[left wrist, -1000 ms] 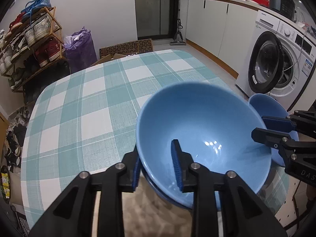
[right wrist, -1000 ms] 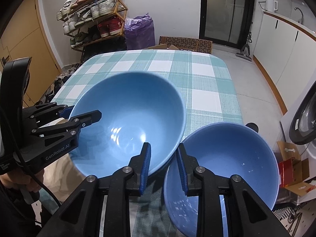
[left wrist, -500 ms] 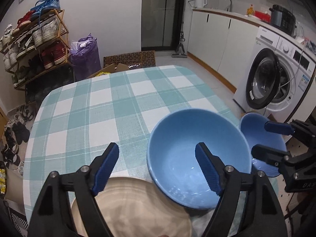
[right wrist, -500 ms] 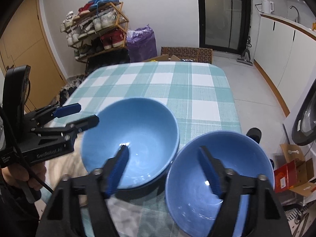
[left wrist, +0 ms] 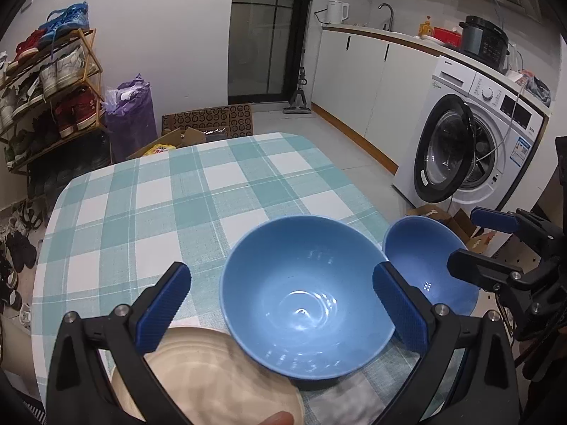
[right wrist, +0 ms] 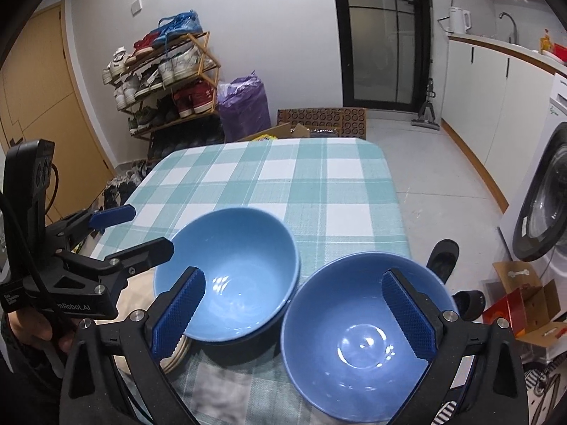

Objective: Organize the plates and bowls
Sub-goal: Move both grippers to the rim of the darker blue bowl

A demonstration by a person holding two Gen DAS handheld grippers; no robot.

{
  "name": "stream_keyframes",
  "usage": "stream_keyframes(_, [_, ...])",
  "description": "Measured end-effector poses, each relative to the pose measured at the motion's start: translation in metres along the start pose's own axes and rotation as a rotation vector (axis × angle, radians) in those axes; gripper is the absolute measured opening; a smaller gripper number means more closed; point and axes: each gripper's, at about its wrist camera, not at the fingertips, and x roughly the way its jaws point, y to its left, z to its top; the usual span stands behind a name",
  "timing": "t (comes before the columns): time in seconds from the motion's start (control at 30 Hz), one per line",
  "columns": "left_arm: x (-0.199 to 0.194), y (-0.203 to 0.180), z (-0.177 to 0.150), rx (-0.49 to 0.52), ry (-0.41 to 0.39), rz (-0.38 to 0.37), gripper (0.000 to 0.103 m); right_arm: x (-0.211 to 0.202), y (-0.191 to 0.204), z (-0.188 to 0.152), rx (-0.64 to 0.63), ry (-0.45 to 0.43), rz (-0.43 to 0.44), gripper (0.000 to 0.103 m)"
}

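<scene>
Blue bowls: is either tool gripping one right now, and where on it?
Nothing is held. The left tool and right tool have just been opening and stand wide, pads clear of the left bowl and right bowl on the table.

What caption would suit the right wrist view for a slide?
Right gripper open above two blue bowls on a checked table; left gripper open beside them.

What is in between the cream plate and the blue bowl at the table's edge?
The other blue bowl sits between the cream plate and the edge bowl. The right wrist view shows it best.
</scene>
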Motion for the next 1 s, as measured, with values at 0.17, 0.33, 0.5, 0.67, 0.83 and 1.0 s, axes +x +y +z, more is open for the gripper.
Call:
stream_keyframes(0.17, [0.000, -0.016, 0.003, 0.037, 0.002, -0.014, 0.103, -0.024, -0.013, -0.007, 0.026, -0.024, -0.025, 0.102])
stream_keyframes(0.33, [0.000, -0.029, 0.006, 0.056, 0.007, -0.037, 0.103, -0.041, -0.031, -0.015, 0.070, -0.038, -0.053, 0.102])
stream_keyframes(0.5, [0.001, -0.046, 0.008, 0.092, 0.011, -0.061, 0.103, -0.057, -0.050, -0.023, 0.121, -0.049, -0.086, 0.102])
stream_keyframes(0.67, [0.003, -0.062, 0.012, 0.128, 0.016, -0.074, 0.103, -0.065, -0.068, -0.033, 0.183, -0.049, -0.105, 0.102])
stream_keyframes(0.83, [0.010, -0.075, 0.015, 0.160, 0.029, -0.087, 0.103, -0.068, -0.084, -0.047, 0.249, -0.048, -0.128, 0.102])
stream_keyframes(1.0, [0.022, -0.085, 0.019, 0.187, 0.053, -0.091, 0.103, -0.066, -0.097, -0.061, 0.309, -0.032, -0.137, 0.102])
